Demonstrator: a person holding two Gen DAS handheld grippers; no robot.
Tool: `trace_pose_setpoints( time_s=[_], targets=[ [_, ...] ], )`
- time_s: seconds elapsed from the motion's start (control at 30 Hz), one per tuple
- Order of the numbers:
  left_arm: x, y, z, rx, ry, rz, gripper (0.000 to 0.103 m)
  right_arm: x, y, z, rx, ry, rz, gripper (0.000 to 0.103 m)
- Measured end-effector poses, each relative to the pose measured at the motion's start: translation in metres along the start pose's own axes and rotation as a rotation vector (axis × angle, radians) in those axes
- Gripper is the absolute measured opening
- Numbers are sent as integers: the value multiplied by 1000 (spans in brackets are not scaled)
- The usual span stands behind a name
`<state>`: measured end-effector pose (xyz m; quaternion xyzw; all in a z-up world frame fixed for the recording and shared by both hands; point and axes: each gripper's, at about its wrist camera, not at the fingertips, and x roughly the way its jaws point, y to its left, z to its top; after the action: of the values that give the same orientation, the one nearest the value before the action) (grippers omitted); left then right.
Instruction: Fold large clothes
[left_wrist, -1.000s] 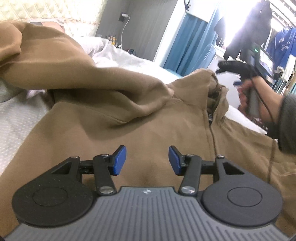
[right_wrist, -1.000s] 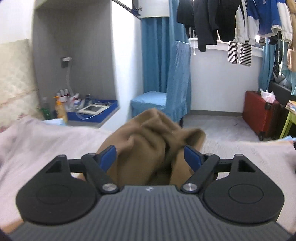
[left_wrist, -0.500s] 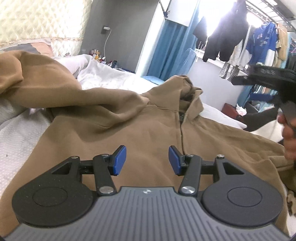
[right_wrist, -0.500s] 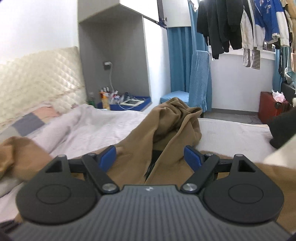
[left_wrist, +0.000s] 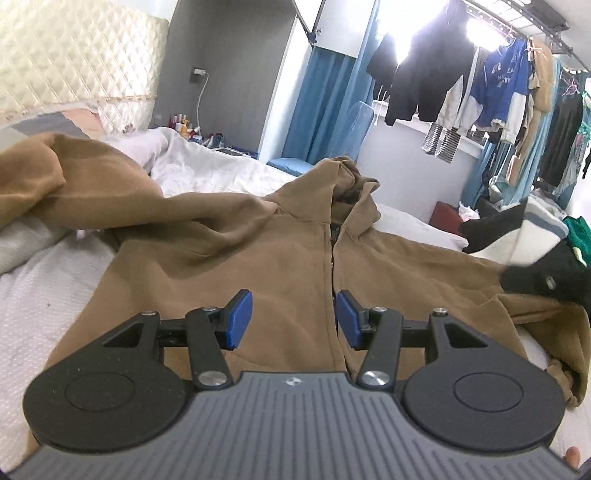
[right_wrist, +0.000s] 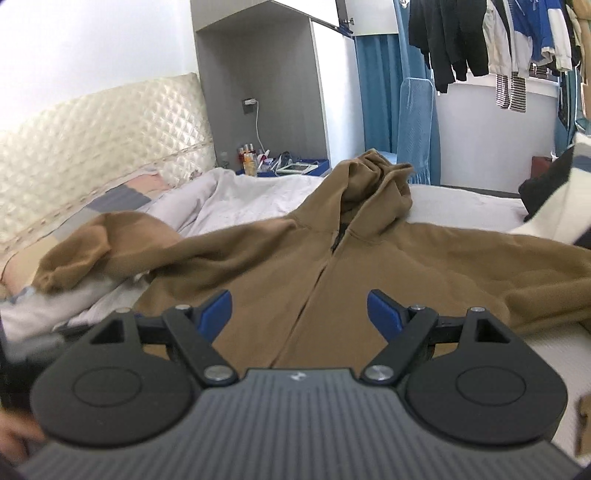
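Matt brown fleece hoodie (left_wrist: 280, 266)

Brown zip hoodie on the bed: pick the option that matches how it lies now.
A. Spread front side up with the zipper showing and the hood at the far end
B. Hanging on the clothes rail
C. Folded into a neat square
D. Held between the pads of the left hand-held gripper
A. The brown zip hoodie lies spread on the bed, zipper facing up, hood bunched at the far end; neither hand-held gripper holds it.
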<state>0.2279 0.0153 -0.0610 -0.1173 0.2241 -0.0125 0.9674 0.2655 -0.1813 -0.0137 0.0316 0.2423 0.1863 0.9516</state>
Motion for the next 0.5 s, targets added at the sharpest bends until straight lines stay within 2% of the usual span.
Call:
trace_pose_setpoints(
  time_s=[0.2,0.5],
  targets=[
    [-28,-18,-5,24,-13,14,57,-35,-12,-21,-12,-10,-7,82],
    [-61,-48,-27,42,9,-17,57,-61,-31,-55,-31,-54,-21,82]
  ],
)
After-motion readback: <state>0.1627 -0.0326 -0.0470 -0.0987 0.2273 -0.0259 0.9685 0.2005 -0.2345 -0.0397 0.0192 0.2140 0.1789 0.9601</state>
